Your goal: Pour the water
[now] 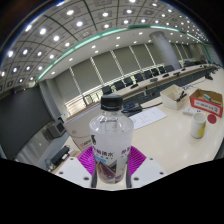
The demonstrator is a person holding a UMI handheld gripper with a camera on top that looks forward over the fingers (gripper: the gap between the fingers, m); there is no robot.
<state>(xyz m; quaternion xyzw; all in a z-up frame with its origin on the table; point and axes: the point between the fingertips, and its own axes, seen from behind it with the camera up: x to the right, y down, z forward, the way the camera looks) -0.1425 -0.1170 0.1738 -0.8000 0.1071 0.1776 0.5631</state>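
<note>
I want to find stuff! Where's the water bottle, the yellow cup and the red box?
water bottle (pixel 110 140): gripper view, on its clear body, between the fingers.
yellow cup (pixel 198 127): gripper view, on its side wall.
red box (pixel 208 101): gripper view, on its top face.

Lower part of the water bottle (pixel 110 150) cut off below its purple label, tongs' fingers mostly out of sight beside it, print on the label too small to read, items on the table (pixel 175 135) beyond indistinct.
</note>
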